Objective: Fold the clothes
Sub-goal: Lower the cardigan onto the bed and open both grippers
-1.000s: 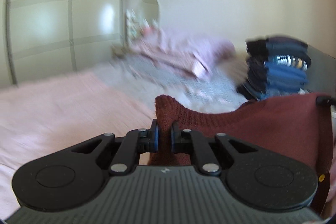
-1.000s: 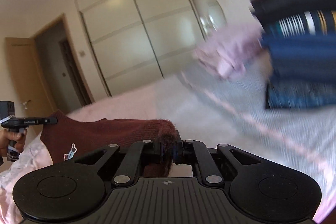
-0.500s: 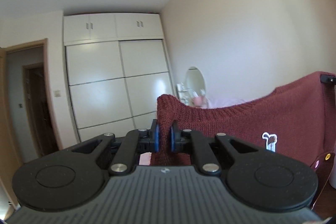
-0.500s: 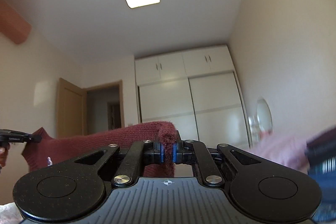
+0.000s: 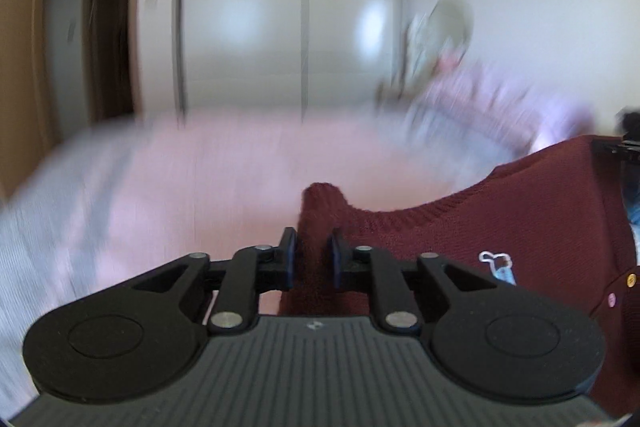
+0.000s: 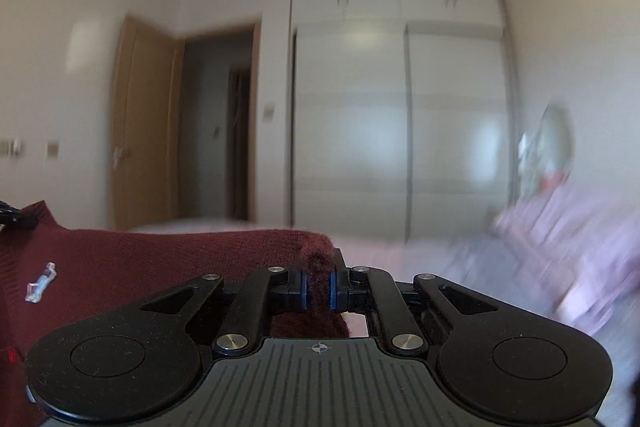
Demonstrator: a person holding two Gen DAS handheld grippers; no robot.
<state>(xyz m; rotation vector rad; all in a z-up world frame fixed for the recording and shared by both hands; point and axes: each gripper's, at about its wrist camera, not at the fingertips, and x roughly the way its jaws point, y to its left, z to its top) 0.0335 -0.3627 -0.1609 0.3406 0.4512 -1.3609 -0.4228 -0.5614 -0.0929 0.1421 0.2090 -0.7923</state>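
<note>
The left gripper (image 5: 312,259) has its jaws closed on a bunched corner of a dark red knit cardigan (image 5: 500,235), the wool standing up in a small hump between the two pads. The right gripper (image 6: 318,287) clamps another corner of the same cardigan (image 6: 160,267) in the same way, fuzzy knit pressed tight between its blue-edged jaws. The garment hangs stretched between the two grippers, held up above a pink bed (image 5: 208,179) rather than lying on it. In the left wrist view its ribbed top edge runs away to the right, where the tip of the other gripper shows at the far corner. A small white and blue embroidered logo (image 5: 498,265) sits on the front, and a row of buttons (image 5: 630,279) runs along the front edge near the frame's right side. Beyond the bed stand white sliding wardrobe doors (image 6: 400,131) and an open wooden door (image 6: 140,123). Crumpled lilac bedding (image 6: 568,247) lies at the far right corner of the bed, badly blurred.
</note>
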